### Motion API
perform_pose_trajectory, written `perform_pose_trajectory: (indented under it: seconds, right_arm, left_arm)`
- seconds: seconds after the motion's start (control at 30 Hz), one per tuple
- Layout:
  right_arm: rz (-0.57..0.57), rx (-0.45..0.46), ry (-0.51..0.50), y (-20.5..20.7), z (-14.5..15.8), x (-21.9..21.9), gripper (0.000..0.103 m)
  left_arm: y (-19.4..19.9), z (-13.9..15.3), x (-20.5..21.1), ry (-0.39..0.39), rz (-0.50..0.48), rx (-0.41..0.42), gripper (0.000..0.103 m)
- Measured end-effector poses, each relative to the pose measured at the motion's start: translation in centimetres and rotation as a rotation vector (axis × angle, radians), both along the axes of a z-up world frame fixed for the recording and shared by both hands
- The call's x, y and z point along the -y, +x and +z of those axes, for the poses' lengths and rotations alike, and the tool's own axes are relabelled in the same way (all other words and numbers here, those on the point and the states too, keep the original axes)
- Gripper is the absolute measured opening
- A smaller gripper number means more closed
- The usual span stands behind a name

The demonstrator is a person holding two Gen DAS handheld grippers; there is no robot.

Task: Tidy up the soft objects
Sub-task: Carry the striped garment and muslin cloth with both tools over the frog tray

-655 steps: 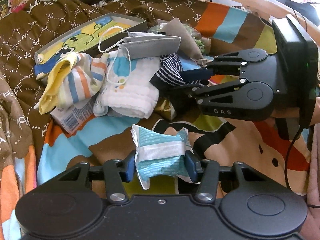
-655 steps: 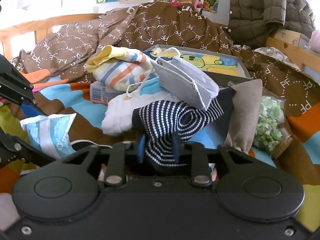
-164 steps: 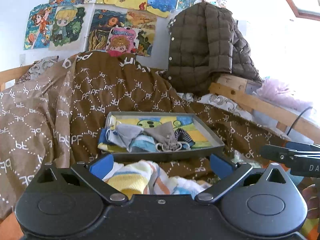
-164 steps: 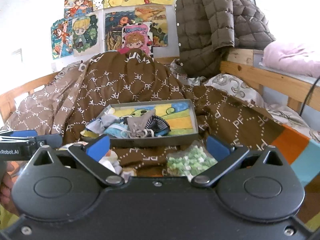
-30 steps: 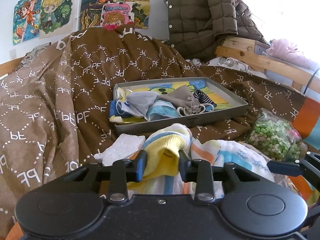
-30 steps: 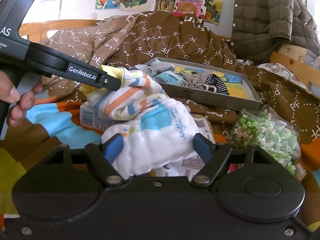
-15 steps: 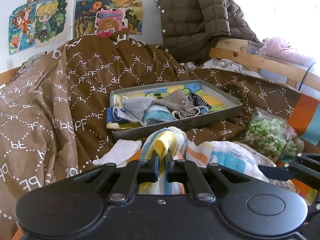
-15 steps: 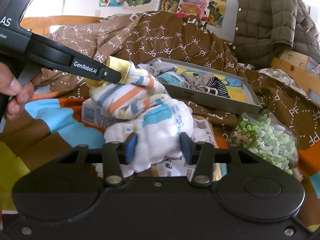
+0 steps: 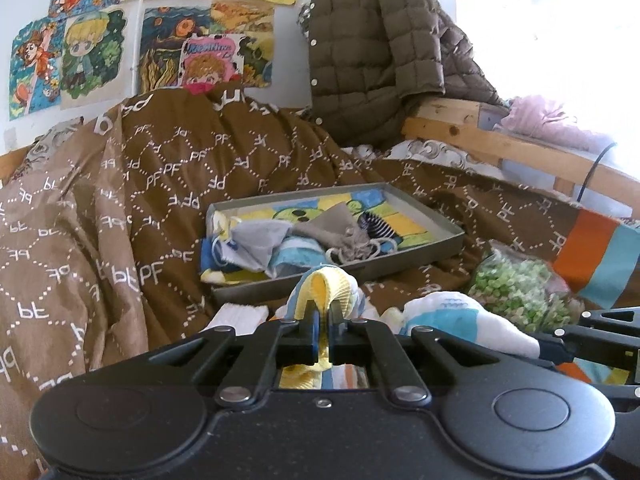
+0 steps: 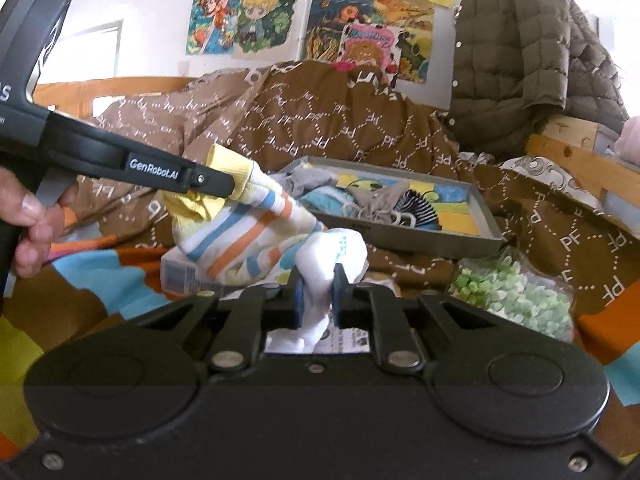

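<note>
Nearest, the right gripper (image 10: 316, 300) is clamped on a bunched fold of the white towel (image 10: 336, 252), in front of the grey tray (image 10: 436, 240). Just left of it, the left gripper (image 9: 323, 330) pinches the yellow cuff of the striped sock (image 10: 244, 232), also short of the tray. Both look light, limp and compressible, so I judge a fold or cuff the best hold. Beyond, the tray holds other soft pieces on the brown quilt (image 9: 120, 208).

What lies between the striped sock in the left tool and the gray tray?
Only bare brown quilt: the left wrist view shows a narrow strip of it between the striped sock, pinched in the left tool, and the gray tray.
</note>
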State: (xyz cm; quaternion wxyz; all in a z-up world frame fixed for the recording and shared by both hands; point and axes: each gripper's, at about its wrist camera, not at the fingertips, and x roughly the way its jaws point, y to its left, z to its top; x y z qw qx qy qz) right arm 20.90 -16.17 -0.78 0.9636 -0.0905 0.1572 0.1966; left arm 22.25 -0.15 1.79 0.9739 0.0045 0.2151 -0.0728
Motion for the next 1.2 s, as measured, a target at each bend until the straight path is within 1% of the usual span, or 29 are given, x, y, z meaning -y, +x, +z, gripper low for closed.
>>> perform_pose_trajectory:
  seconds: [0.3,0.5,0.7,0.97,1.1,1.2]
  right_arm:
    - [-0.035,0.055,0.037,-0.1,2.5,1.8,0.007]
    - [-0.06,0.094,0.045,0.1,4.1,2.6,0.007]
    - [-0.077,0.115,0.062,1.1,5.1,3.4,0.007]
    - [-0.084,0.123,0.087,4.7,6.2,4.0,0.007]
    - [-0.071,0.126,0.088,7.8,6.9,4.2,0.007]
    - [-0.061,0.111,0.1,10.4,7.2,4.1,0.007]
  left_arm:
    - [0.1,2.1,0.0,-0.047,0.001,0.053,0.003]
    - [0.3,3.5,0.2,-0.063,0.007,0.097,0.003]
    - [1.2,4.9,0.3,-0.069,0.009,0.118,0.003]
    - [3.4,6.5,0.1,-0.081,0.022,0.134,0.003]
    - [4.9,7.1,-0.2,-0.084,0.03,0.135,0.003]
    - [6.4,7.5,-0.6,-0.085,0.039,0.144,0.003]
